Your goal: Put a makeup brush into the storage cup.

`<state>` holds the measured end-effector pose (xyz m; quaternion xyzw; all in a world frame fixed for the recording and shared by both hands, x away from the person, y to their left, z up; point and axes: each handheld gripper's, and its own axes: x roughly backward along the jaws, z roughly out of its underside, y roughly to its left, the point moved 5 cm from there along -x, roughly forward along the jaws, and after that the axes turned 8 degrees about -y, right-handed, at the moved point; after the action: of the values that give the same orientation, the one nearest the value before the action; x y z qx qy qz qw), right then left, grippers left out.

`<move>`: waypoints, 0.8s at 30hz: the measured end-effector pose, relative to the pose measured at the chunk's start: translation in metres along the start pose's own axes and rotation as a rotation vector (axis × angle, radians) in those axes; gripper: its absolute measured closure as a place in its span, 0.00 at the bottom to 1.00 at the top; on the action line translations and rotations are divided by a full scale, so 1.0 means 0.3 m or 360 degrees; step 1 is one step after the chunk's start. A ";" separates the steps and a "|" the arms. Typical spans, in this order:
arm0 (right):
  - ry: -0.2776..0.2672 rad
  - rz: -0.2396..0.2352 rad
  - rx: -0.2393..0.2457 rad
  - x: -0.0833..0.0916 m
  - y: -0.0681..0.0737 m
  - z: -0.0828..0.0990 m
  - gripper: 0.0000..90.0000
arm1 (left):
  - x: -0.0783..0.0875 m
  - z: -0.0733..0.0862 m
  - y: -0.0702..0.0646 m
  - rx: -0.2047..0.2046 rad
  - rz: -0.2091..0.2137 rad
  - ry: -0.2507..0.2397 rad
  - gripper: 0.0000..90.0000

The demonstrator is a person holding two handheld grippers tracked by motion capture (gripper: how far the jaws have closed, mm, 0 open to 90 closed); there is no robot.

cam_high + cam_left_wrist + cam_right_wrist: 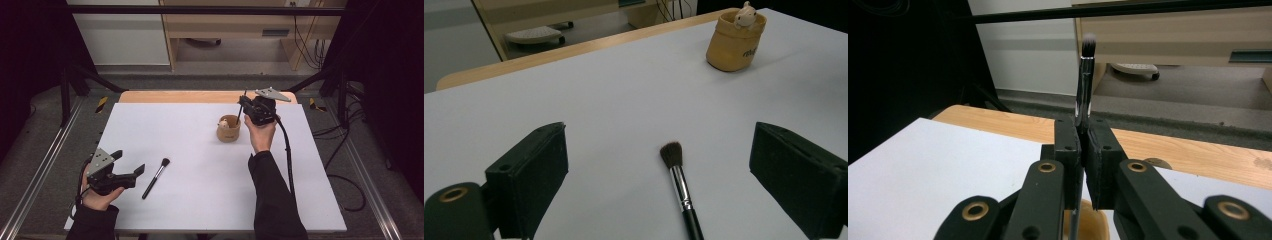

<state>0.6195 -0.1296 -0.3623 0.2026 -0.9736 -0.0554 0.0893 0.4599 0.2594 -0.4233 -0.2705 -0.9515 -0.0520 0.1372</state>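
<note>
High view: R fingers [243, 105] clamped on small brush [1085, 85] over cup [229, 131]; L fingers [131, 162] wide, empty, beside 2nd brush [155, 178].

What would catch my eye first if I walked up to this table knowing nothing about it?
Probably the right gripper, its jaws clamped on a slim makeup brush held bristles-up just above a small tan pot near the table's far edge. A little pale figurine peeks out of that pot. Next, the left gripper at the near left, jaws wide open, with a larger black makeup brush lying on the white tabletop beside it.
</note>
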 end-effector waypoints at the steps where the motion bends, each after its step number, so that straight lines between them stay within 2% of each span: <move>1: 0.0002 0.0005 -0.0003 -0.003 -0.004 0.001 0.95 | 0.001 0.000 0.000 -0.0004 0.0001 0.0002 0.09; 6: -0.0001 0.0002 -0.0020 -0.019 -0.010 0.007 0.95 | 0.003 -0.003 -0.002 -0.0005 0.0010 -0.0006 0.09; 13: -0.0006 -0.0005 0.0005 -0.046 0.007 0.014 0.95 | 0.006 -0.006 -0.003 -0.0003 0.0021 -0.0018 0.09; 24: 0.0053 0.0011 0.0018 -0.079 -0.007 0.051 0.95 | 0.009 -0.010 -0.006 -0.0010 0.0032 -0.0037 0.09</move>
<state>0.6386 -0.1209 -0.3812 0.2005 -0.9730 -0.0461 0.1044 0.4577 0.2588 -0.4196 -0.2810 -0.9501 -0.0503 0.1257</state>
